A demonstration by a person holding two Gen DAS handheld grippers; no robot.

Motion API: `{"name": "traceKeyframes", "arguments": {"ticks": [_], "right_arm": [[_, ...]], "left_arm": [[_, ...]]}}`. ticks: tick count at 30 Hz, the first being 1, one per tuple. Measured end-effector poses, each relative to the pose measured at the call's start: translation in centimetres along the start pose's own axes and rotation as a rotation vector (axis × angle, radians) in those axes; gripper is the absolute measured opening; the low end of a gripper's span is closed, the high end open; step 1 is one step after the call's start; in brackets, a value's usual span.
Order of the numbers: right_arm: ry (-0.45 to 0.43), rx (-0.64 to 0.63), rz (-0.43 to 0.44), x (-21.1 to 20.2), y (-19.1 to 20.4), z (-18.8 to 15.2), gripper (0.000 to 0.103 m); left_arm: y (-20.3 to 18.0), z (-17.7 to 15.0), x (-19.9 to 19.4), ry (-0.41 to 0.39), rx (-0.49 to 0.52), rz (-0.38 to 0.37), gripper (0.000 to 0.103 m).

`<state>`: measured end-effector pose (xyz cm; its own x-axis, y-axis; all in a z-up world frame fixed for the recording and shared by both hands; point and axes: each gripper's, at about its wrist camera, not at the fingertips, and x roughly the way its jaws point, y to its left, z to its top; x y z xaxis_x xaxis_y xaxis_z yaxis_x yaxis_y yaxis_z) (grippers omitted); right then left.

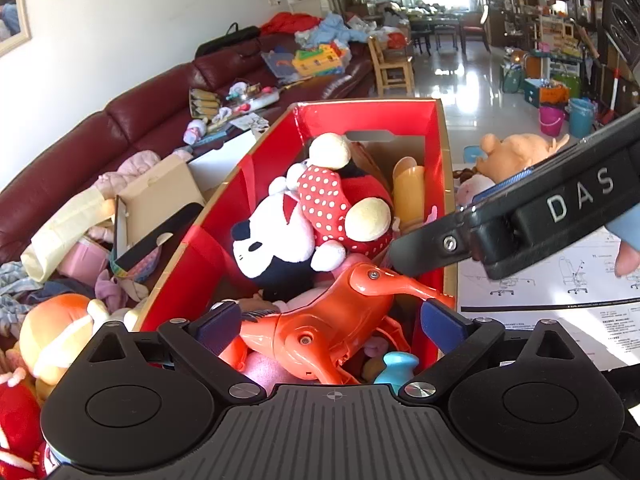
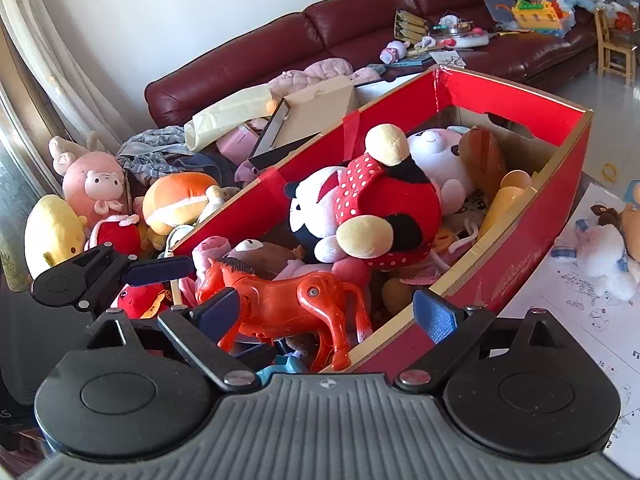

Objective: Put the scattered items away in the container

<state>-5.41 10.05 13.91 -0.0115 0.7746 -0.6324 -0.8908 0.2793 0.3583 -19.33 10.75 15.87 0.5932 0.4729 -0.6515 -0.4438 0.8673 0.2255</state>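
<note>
**Both grippers released over the toy box**

We find the red cardboard box [image 2: 516, 280] open-topped and crowded with toys. A Minnie Mouse plush [image 2: 360, 208] lies upside down across its middle. An orange plastic horse [image 2: 288, 304] lies on the pile at the box's near end, inside the walls. We note the left gripper [image 1: 332, 320] with jaws spread wide either side of the horse, pads clear of it. The right gripper [image 2: 332, 312] is likewise spread, gripping nothing. A white plush [image 2: 604, 256] lies on a printed sheet [image 2: 580, 320] outside the box.
</note>
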Motion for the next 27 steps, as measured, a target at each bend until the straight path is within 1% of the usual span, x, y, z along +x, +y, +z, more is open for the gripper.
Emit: {"name": "traceKeyframes", "arguments": {"ticks": [5,9,11,13,15,17,19,22,25,27], "right_arm": [[0.014,-0.022,-0.017,-0.2,-0.6,0.6,0.099],[0.031,-0.053,-0.033,-0.3,-1.2,1.0,0.100],[0.044,-0.069,-0.041,-0.2,-1.3,1.2,0.100],[0.068,-0.094,-0.038,0.2,-1.1,1.3,0.100],[0.102,-0.135,-0.022,0.8,-0.7,1.2,0.101],[0.134,-0.187,-0.021,1.3,0.1,1.2,0.101],[0.134,-0.224,-0.052,1.5,0.6,1.4,0.101],[0.159,-0.255,-0.042,1.7,0.8,2.3,0.101],[0.188,-0.286,-0.019,1.8,1.2,2.8,0.101],[0.211,-0.326,-0.026,2.1,1.7,2.7,0.101]], "left_arm": [[0.6,0.6,0.2,-0.027,0.012,0.002,0.102],[1.5,0.8,-0.5,-0.070,0.030,0.018,0.103],[2.1,1.1,-0.2,-0.073,0.027,0.027,0.103],[2.7,1.5,0.6,-0.047,0.019,0.046,0.103],[3.3,2.0,1.8,0.008,0.001,0.059,0.103],[3.9,2.6,3.1,0.050,-0.015,0.045,0.103],[4.0,3.1,4.1,0.057,-0.009,0.047,0.103],[4.5,3.6,4.6,0.053,-0.002,0.082,0.103],[6.0,3.8,5.1,0.083,-0.036,0.081,0.103],[7.1,4.0,5.7,0.117,-0.069,0.076,0.103]]}}
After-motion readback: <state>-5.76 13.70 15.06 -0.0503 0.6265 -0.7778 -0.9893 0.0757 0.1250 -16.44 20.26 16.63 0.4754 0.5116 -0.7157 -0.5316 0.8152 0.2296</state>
